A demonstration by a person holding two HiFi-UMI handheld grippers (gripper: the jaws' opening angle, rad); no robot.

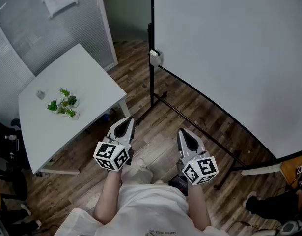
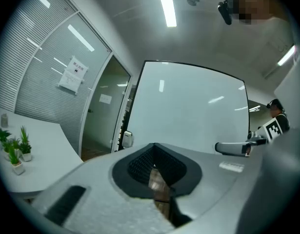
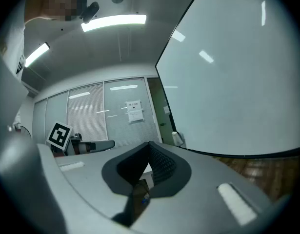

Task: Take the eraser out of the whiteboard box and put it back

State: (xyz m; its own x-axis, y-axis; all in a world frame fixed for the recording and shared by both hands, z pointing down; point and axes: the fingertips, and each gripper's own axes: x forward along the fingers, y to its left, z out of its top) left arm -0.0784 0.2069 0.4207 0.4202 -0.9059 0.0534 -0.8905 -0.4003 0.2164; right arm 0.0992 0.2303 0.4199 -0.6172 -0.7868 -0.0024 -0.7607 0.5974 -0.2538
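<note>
A small white box (image 1: pixel 155 57) hangs on the left edge of the big whiteboard (image 1: pixel 229 48); it also shows as the box (image 2: pixel 127 139) in the left gripper view and the box (image 3: pixel 177 139) in the right gripper view. No eraser can be made out in it from here. My left gripper (image 1: pixel 125 127) and right gripper (image 1: pixel 187 138) are held side by side in front of the person, well short of the board, pointing level at it. Both stand shut with nothing between their jaws.
A white table (image 1: pixel 87 82) with small potted plants (image 1: pixel 65 103) stands at the left. The whiteboard's black stand (image 1: pixel 151 82) and floor bar (image 1: pixel 200 132) cross the wooden floor ahead. Glass partition walls with blinds (image 1: pixel 28 28) lie behind the table.
</note>
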